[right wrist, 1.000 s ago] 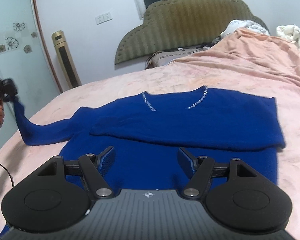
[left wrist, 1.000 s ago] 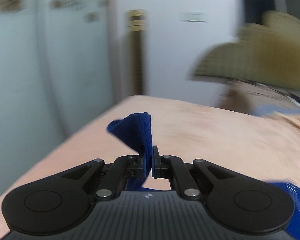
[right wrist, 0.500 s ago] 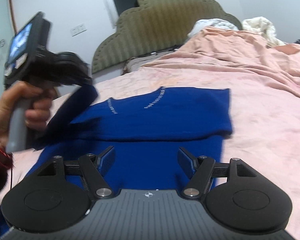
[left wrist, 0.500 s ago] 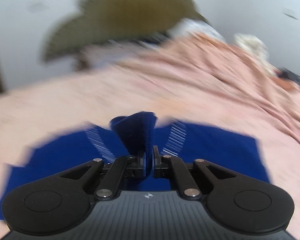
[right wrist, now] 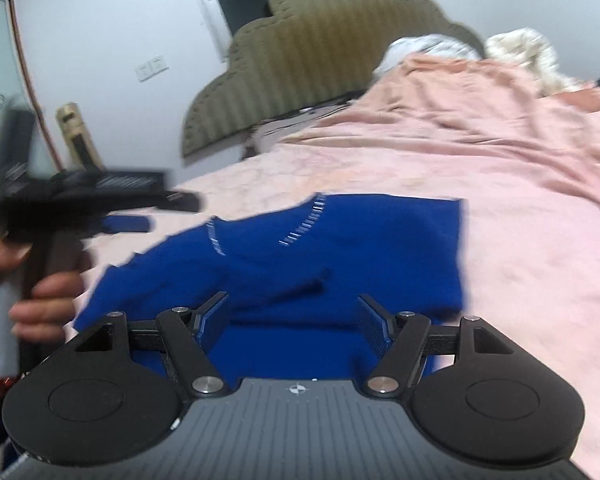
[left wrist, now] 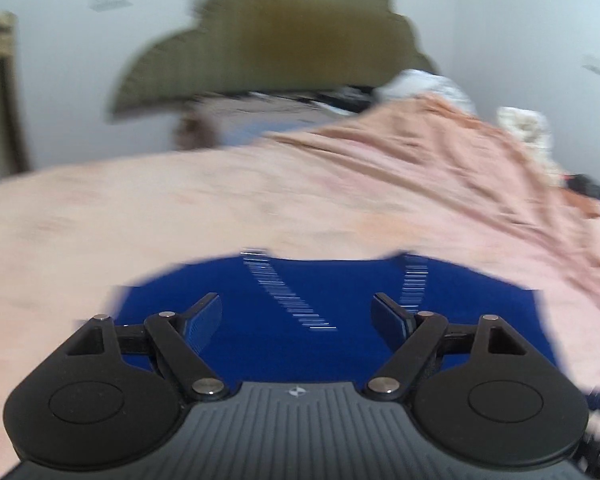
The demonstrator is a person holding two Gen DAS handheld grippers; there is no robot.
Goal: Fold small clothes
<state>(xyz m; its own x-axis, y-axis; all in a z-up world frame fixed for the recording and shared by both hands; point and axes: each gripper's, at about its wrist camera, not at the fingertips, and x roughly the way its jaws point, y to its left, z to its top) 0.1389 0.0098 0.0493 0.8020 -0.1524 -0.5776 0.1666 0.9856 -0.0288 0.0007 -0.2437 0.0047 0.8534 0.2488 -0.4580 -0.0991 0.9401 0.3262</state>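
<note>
Left gripper (left wrist: pixel 298 314): jaws spread wide, nothing between them, hovering above the deep blue knit sweater with a silver-trimmed V neckline (left wrist: pixel 340 320). In the right wrist view it shows at 9 o'clock, blurred, gripped by the person's left hand (right wrist: pixel 46 300).

Sweater: lies flat on the pink bedspread (left wrist: pixel 260 200), neckline toward 12 o'clock and the olive scalloped padded headboard (right wrist: pixel 320 40); both sleeves appear laid across the chest, one cuff ending near centre.

Right gripper (right wrist: pixel 294 318): jaws released, empty, over the hem at 6 o'clock.

Judgement: sleeve folds look finished; the hem-to-collar fold likely comes next. To do it well, each gripper should pinch a hem corner through all layers, lift evenly, and lay the edge square below the neckline.
</note>
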